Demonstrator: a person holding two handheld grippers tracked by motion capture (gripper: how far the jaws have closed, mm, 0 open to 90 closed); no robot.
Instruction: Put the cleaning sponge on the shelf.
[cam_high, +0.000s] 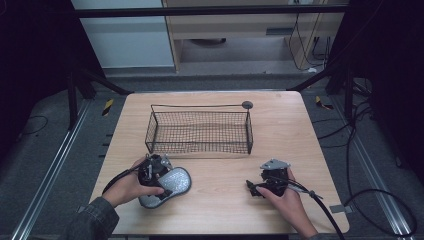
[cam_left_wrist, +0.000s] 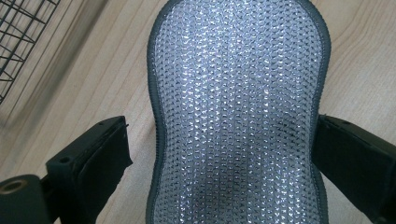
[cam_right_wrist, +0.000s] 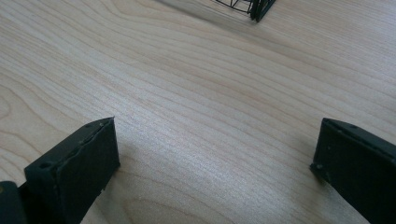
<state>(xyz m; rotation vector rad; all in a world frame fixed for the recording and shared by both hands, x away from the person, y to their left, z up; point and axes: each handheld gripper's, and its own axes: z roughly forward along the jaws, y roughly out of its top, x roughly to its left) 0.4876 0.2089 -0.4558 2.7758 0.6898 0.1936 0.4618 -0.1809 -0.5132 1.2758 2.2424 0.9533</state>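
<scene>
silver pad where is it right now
In the high view the silver pad lies on the table at front left, between the open left tongs, just in front of the wire basket.

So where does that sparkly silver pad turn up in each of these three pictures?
High view: the silver pad lies on the table's near left, under the left gripper.
Left gripper view: it fills the middle, between the open jaws.
Right gripper view: not there; bare wooden table between the jaws.
Shared landmark: the wire basket, whose corner appears top left and top right.
</scene>
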